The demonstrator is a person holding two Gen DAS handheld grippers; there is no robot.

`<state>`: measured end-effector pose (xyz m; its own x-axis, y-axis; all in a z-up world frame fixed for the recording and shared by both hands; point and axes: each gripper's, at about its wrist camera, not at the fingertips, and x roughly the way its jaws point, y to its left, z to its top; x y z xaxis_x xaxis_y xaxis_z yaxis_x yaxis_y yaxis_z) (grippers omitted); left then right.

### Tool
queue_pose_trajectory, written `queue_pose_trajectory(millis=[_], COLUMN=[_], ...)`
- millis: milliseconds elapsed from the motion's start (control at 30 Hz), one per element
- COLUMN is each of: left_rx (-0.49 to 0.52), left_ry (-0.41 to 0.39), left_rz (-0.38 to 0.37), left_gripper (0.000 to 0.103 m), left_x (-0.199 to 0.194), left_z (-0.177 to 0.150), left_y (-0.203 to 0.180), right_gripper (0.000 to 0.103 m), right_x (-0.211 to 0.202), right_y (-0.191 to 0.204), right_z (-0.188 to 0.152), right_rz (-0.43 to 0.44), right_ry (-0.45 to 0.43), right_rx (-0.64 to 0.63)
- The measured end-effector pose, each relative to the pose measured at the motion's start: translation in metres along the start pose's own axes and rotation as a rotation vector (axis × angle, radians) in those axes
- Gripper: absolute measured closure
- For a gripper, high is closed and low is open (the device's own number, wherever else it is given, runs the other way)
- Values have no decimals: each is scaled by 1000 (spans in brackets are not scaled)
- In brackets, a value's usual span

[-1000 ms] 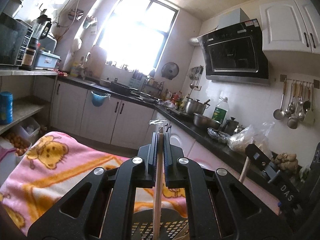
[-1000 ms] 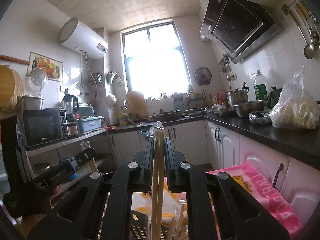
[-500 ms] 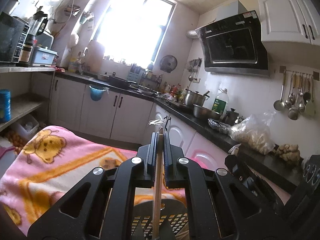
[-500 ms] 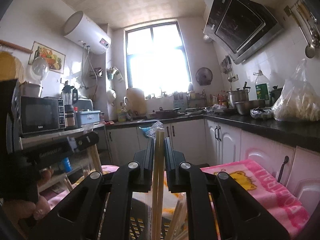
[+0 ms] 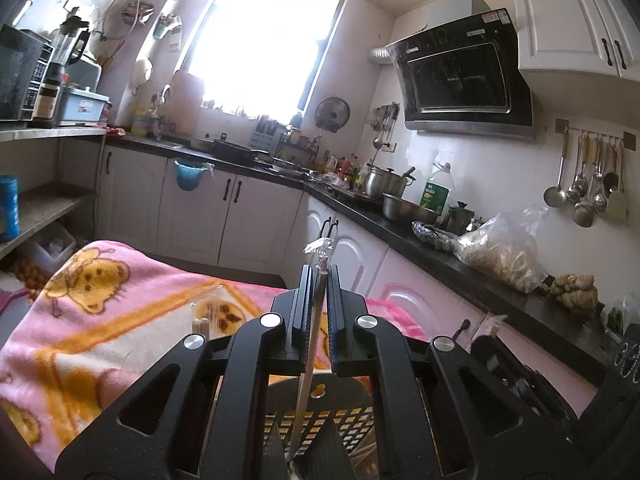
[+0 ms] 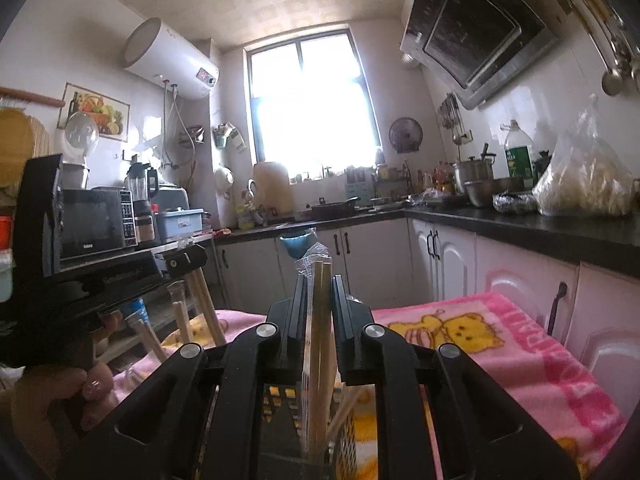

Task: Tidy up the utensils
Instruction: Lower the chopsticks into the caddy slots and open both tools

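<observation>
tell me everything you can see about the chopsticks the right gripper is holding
The chopsticks are a pale wooden pair in a clear plastic sleeve whose crinkled end sticks up past the tips. The right gripper is shut on them around mid-length, holding them close to upright. Their lower ends reach down into the dark perforated basket, where other loose chopsticks lean. Whether they touch its bottom is hidden. The basket sits on a pink blanket.

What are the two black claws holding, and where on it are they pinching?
Each grips wrapped chopsticks near the top end: the left gripper one pair, the right gripper another pair, lower ends in the basket.
</observation>
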<state>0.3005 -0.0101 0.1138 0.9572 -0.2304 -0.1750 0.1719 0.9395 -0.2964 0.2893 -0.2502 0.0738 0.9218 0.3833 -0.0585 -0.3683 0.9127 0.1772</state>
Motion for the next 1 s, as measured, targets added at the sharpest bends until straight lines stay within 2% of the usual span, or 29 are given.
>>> queue_pose_trajectory(millis=[333, 433, 500, 633, 1000], left_rx=[5, 3, -1, -6, -12], left_ry=[32, 43, 48, 55, 70], left_rz=[-13, -10, -7, -2, 2], left_gripper=[102, 101, 96, 94, 85], left_x=[-4, -4, -6, -9, -21], left_z=[-4, -5, -5, -6, -7], left_y=[-6, -6, -5, -4, -2], right_gripper=[87, 82, 79, 72, 63], right_x=[-24, -27, -29, -34, -47], right_y=[-1, 0, 0, 2, 4], right_z=[-1, -2, -3, -6, -12], right_rz=[14, 13, 10, 10, 6], right_ry=[38, 53, 56, 66, 105], right_rx=[27, 29, 31, 28, 31])
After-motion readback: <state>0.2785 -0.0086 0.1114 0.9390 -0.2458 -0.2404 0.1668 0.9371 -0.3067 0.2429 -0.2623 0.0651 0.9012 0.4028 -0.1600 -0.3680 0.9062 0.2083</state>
